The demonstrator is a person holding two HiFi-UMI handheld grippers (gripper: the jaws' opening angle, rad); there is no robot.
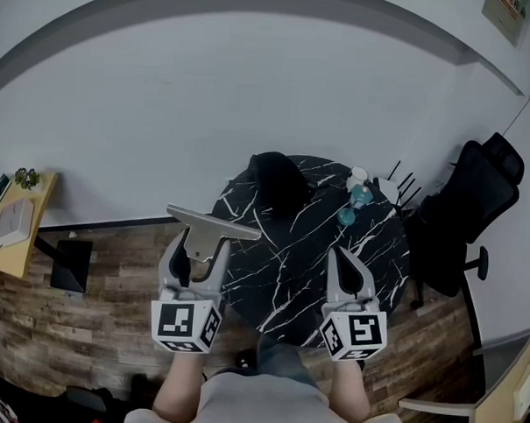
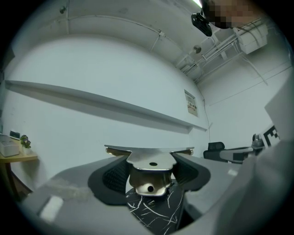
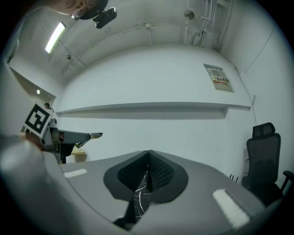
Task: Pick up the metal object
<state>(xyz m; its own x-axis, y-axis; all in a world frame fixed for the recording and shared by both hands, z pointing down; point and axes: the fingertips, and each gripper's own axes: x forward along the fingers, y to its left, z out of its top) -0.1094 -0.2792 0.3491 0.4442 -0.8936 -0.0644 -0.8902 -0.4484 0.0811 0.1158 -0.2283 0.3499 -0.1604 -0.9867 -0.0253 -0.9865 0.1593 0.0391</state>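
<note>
- A wooden desk (image 1: 17,232) stands at the far left against the white wall, with a small green plant (image 1: 25,177) on its far end.
- The left claw (image 1: 198,252) is clamped on the metal object (image 1: 210,227), with its jaws fairly wide apart. In the left gripper view, the object's shiny body, which has round holes in it, sits between the two mesh pads and touches both. Its flat top bar reaches out past both jaw tips.
- The metal object is held in the air, clear of any surface. In the head view it is over the left rim of the tabletop (image 1: 288,277) and the wood-plank floor (image 1: 114,243) beside it.
- The tabletop is round and black with white veins. A black bundle (image 1: 279,182) lies at its far edge.
- The right claw (image 1: 344,258) hovers above the near right part of the tabletop. Its jaws are pressed together, and the right gripper view shows nothing between them.
- A white cup (image 1: 359,176) and two teal items (image 1: 353,206) stand close together near the tabletop's far right rim.
- A black office chair (image 1: 471,211) stands to the right of the tabletop, close to the wall.
</note>
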